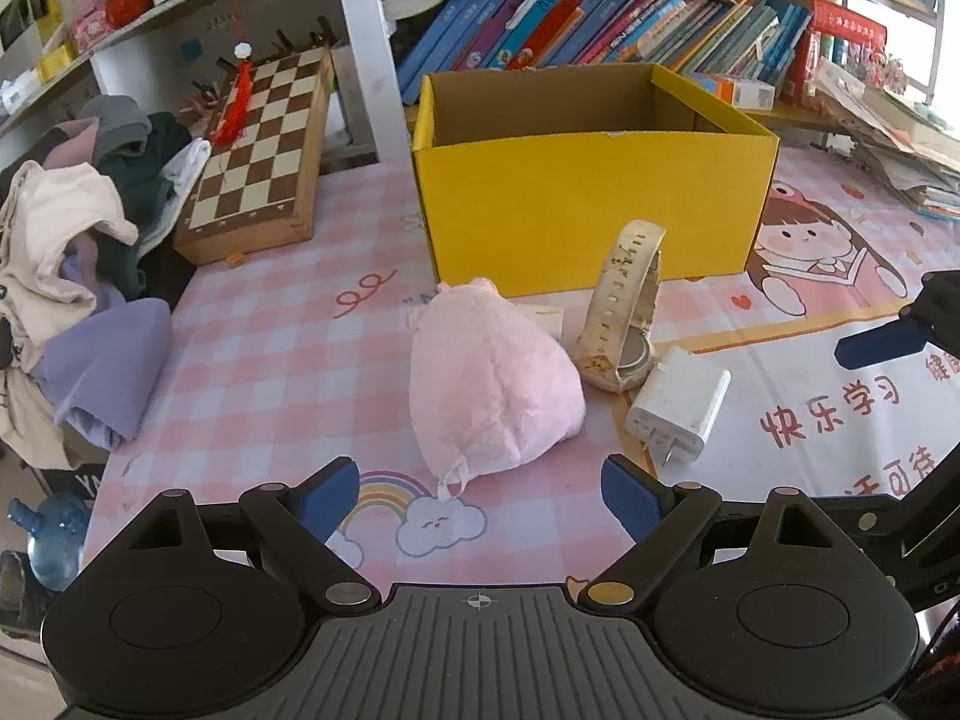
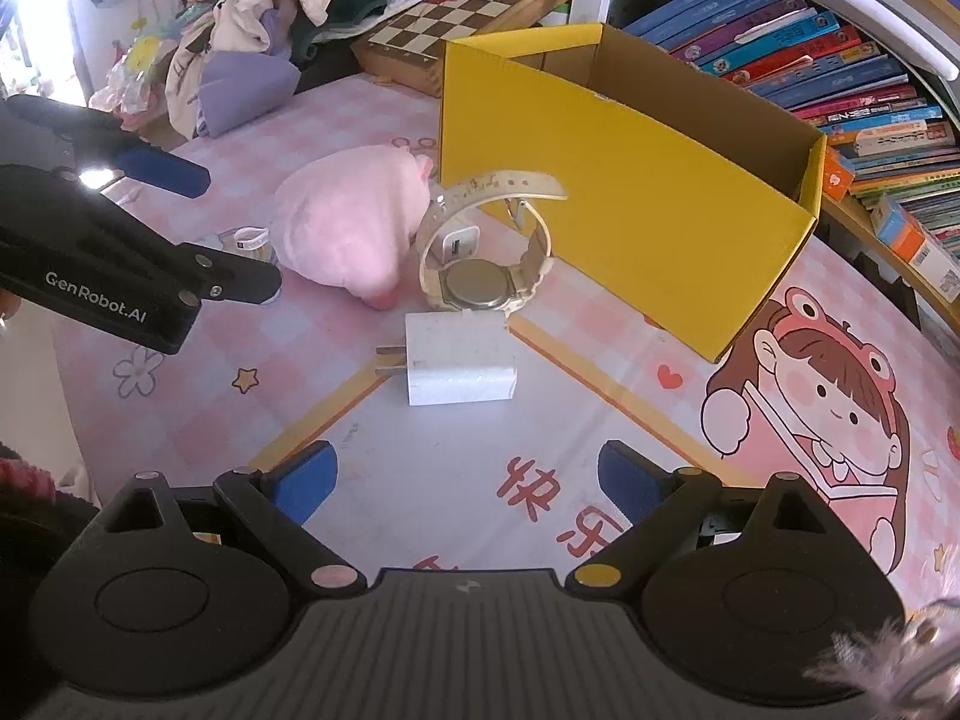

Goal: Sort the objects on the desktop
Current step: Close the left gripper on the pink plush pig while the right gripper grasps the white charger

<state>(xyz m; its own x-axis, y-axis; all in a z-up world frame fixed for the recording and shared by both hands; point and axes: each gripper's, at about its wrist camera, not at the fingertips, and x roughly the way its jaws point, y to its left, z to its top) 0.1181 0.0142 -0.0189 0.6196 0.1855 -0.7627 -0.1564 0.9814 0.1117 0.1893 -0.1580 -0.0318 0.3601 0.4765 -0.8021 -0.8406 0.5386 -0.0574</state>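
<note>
A pink plush toy (image 1: pixel 492 384) lies on the pink mat just ahead of my open, empty left gripper (image 1: pixel 480 495). Right of it stand a cream wristwatch (image 1: pixel 624 312) and a white charger plug (image 1: pixel 678 402). An open yellow cardboard box (image 1: pixel 588 204) stands behind them. In the right wrist view the charger (image 2: pixel 459 357) lies ahead of my open, empty right gripper (image 2: pixel 465 480), with the watch (image 2: pixel 486 264), the plush (image 2: pixel 348 228) and the box (image 2: pixel 630 222) beyond. The left gripper (image 2: pixel 198 222) shows at the left there, near the plush.
A chessboard box (image 1: pixel 258 156) and a pile of clothes (image 1: pixel 78 240) lie at the left. Books (image 1: pixel 600 18) fill the shelf behind the box. Stacked papers (image 1: pixel 900 144) sit at the far right. A small tag or card (image 1: pixel 546 318) lies behind the plush.
</note>
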